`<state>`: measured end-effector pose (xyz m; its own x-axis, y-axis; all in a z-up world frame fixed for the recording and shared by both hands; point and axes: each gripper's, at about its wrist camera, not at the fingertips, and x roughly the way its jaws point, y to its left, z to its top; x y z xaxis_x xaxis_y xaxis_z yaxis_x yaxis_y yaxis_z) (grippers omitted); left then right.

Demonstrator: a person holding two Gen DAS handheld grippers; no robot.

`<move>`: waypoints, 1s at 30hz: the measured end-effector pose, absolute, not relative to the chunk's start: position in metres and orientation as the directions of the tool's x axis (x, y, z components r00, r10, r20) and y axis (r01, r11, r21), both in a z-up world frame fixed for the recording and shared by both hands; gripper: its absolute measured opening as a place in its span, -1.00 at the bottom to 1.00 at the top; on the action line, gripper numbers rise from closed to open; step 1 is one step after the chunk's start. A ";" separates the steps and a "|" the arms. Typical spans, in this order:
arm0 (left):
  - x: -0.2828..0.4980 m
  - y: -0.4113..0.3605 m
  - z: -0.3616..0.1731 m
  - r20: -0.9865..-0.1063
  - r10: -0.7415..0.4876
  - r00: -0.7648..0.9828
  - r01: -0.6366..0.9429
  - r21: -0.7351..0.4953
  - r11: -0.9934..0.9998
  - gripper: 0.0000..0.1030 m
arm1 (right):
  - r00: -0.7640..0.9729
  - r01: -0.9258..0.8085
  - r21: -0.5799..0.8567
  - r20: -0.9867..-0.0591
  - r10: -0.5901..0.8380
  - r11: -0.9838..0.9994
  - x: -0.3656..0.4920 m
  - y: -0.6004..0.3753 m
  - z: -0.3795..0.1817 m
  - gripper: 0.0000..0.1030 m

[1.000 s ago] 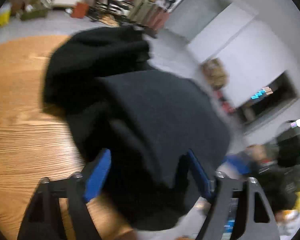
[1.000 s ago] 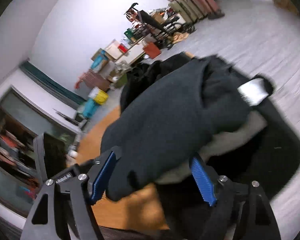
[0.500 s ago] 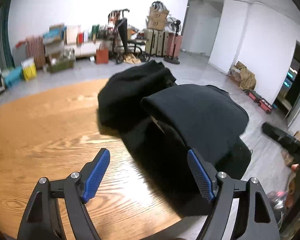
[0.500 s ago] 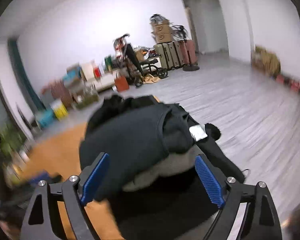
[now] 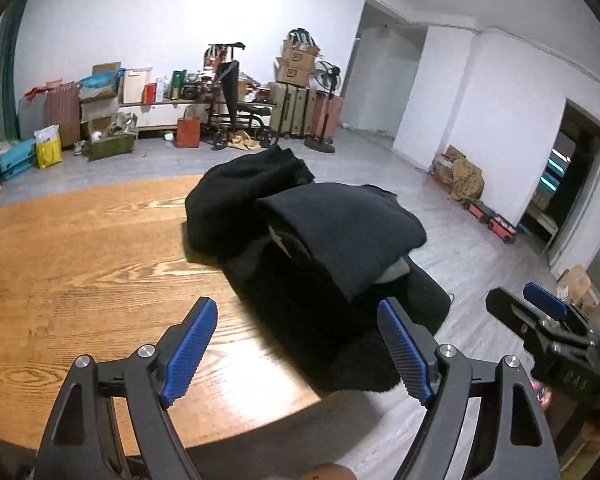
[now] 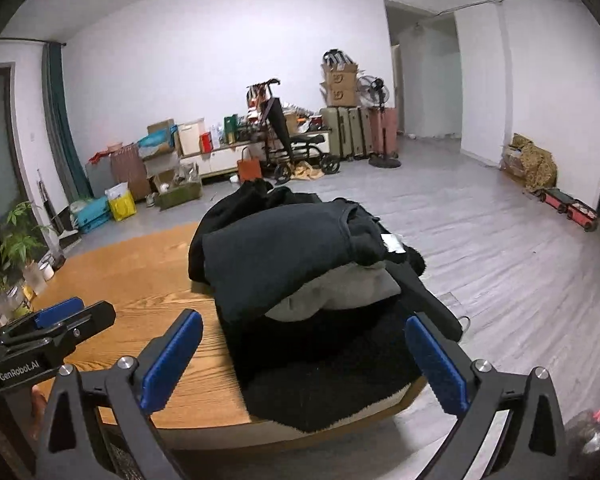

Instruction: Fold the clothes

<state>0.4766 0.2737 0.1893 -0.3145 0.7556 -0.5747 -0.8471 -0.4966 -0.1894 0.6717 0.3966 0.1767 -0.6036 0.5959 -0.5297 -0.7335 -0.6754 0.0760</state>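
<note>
Both the left gripper (image 5: 296, 354) and the right gripper (image 6: 302, 364) hang spread and empty before the folded dark garment (image 6: 276, 256) atop the clothes pile (image 5: 324, 292) at the table (image 5: 80, 280) edge, so I would lift the next piece gently, not disturbing the stack.

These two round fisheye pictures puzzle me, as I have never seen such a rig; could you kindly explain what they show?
A person holds a two-finger gripper in each hand, each carrying a forward-looking camera. One picture looks along the left gripper, the other along the right gripper; the blue-padded black prongs are their fingers. Both are open and hold nothing. On the round wooden table a folded dark garment rests on a pile of black clothes, with a grey layer showing between. Behind is a cluttered room.
</note>
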 end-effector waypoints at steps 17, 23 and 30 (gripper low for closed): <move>0.523 0.330 0.257 -0.594 0.618 -0.515 -0.789 0.046 -0.613 0.61 | -0.562 -0.689 -0.095 -0.557 0.612 -0.719 0.684 0.424 0.213 1.00; 0.538 0.352 0.254 -0.606 0.596 -0.528 -0.766 0.035 -0.642 0.61 | -0.625 -0.646 -0.061 -0.530 0.573 -0.761 0.692 0.453 0.217 1.00; 0.559 0.373 0.241 -0.623 0.584 -0.521 -0.762 0.031 -0.647 0.61 | -0.653 -0.607 -0.002 -0.570 0.500 -0.795 0.700 0.480 0.201 1.00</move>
